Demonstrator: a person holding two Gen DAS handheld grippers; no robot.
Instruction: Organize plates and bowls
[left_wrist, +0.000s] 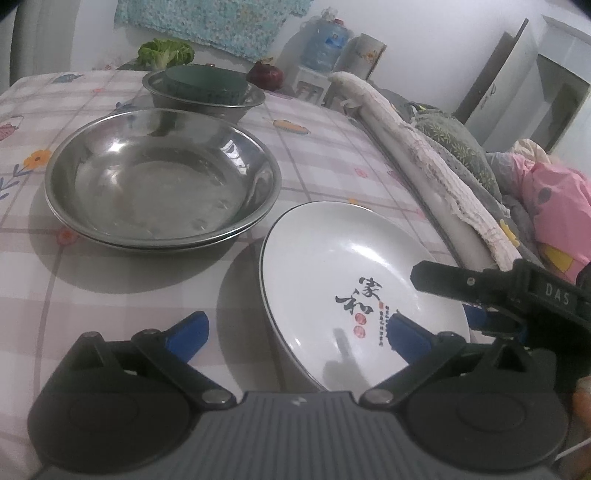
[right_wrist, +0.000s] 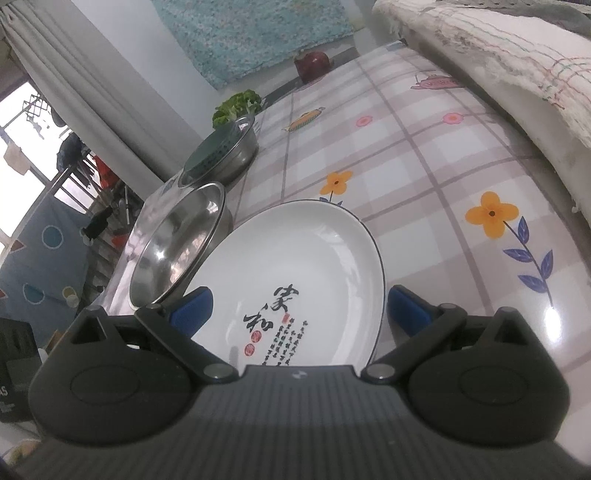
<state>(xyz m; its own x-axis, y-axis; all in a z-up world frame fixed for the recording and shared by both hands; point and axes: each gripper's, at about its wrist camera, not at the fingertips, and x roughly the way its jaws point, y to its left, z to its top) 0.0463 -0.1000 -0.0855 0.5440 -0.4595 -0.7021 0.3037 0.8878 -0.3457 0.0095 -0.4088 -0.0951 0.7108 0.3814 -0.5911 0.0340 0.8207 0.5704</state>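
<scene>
Both grippers, left (left_wrist: 299, 332) and right (right_wrist: 299, 308), stand spread wide over the white plate (left_wrist: 332, 266), pinching nothing; just beside the plate sit stacked steel plates (left_wrist: 162, 181), a steel bowl (left_wrist: 207, 92) beyond

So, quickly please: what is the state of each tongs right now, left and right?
Left tongs: open, holding nothing; one tip over the white plate.
Right tongs: open, holding nothing; the plate lies between its tips.

Dim, soft-focus fisheye views; glare on tablecloth (right_wrist: 554, 314), window (right_wrist: 22, 122) overexposed.
</scene>
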